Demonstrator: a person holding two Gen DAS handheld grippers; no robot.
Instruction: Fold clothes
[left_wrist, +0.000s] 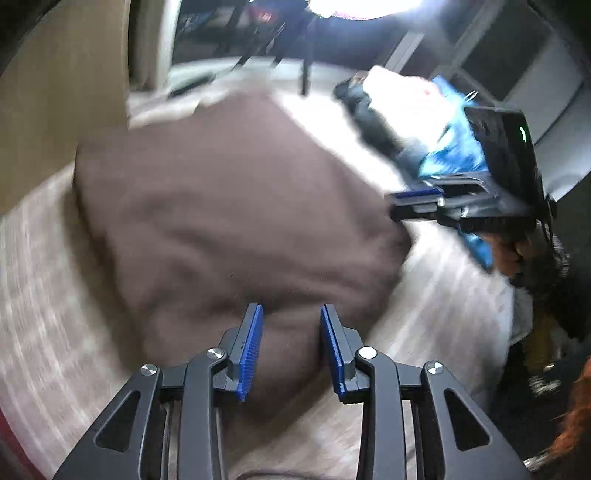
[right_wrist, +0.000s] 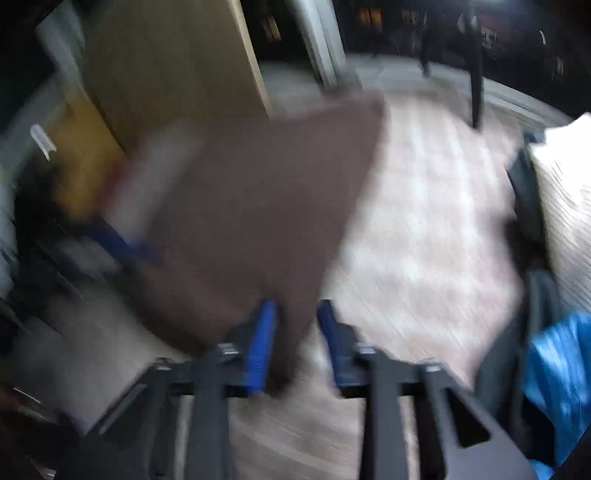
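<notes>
A brown garment (left_wrist: 229, 206) lay on the pale patterned bedspread (left_wrist: 48, 295). The left gripper (left_wrist: 291, 350) and right gripper (right_wrist: 295, 347) each pinched its near edge between parted blue pads.

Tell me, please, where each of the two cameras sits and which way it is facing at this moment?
Left wrist: sits on the left tool, looking forward and down over the brown garment on the checked bed cover; the right tool and the hand holding it show at right.
Right wrist: sits on the right tool, looking along its fingers at the brown garment; heavily blurred.
Shared: the garment, the checked cover, the blue bag.
</notes>
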